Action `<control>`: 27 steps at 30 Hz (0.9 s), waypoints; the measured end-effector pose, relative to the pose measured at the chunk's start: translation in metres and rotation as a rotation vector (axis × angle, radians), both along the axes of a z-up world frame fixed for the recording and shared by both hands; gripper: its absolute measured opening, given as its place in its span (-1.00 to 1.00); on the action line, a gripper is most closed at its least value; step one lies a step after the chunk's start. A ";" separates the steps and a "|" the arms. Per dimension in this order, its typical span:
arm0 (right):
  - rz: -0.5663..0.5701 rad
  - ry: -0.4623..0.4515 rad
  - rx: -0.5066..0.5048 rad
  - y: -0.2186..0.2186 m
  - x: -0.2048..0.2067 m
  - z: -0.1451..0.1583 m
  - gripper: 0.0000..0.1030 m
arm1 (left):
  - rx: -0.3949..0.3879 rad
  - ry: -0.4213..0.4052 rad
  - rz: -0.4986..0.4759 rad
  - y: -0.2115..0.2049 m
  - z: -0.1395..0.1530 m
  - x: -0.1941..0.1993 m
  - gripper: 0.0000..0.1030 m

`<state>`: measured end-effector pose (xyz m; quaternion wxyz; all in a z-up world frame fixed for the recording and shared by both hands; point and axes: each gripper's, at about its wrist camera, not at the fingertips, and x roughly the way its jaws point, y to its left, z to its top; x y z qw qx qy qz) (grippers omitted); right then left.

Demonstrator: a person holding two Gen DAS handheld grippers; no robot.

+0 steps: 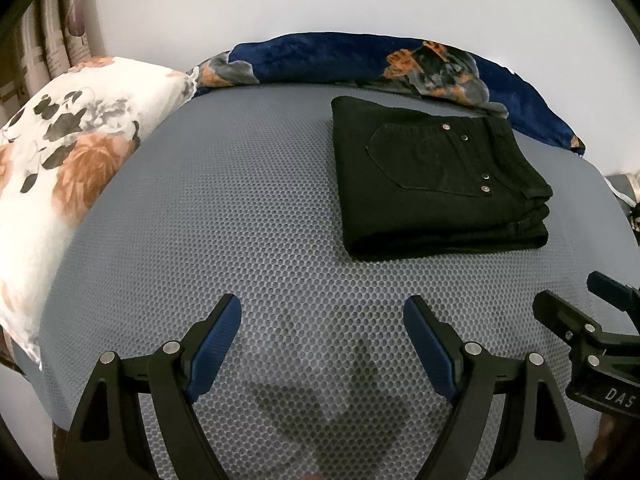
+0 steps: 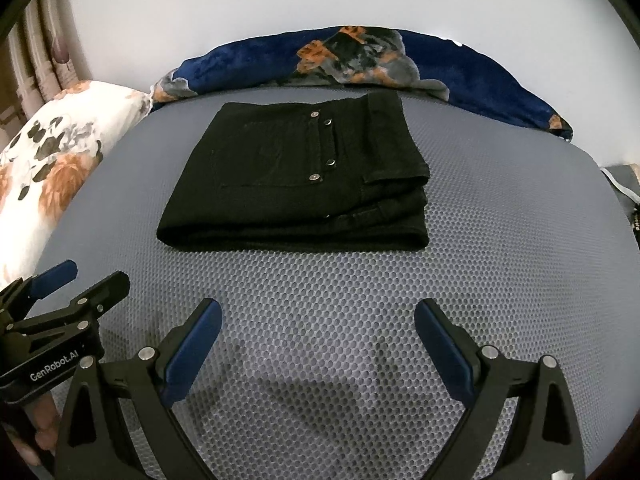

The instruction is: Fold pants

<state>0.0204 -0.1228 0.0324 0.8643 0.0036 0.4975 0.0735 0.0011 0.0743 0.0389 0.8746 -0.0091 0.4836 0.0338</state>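
Note:
Black pants (image 1: 436,180) (image 2: 296,176) lie folded into a compact rectangle on the grey honeycomb mat (image 1: 240,220) (image 2: 500,220), back pocket and metal rivets facing up. My left gripper (image 1: 322,320) hovers over bare mat in front of the pants and to their left, jaws wide apart with nothing between them. In its own view my right gripper (image 2: 318,322) is open too, hanging over the mat just in front of the folded pants and touching nothing. Each gripper shows at the edge of the other's view: the right gripper (image 1: 568,292) and the left gripper (image 2: 92,276).
A white floral pillow (image 1: 60,168) (image 2: 52,160) lies along the mat's left side. A dark blue patterned blanket (image 1: 360,60) (image 2: 380,60) runs along the far edge against a pale wall. Curtains (image 1: 48,40) hang at the far left.

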 end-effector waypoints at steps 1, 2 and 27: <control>0.001 0.001 -0.001 0.001 0.000 0.000 0.85 | 0.000 0.001 0.000 0.000 0.000 0.000 0.62; 0.002 0.004 -0.002 0.001 0.000 -0.002 0.85 | 0.000 0.002 -0.001 0.000 -0.001 0.000 0.62; 0.008 0.045 0.016 0.002 -0.001 -0.012 0.85 | 0.037 0.000 -0.009 -0.004 -0.002 0.001 0.62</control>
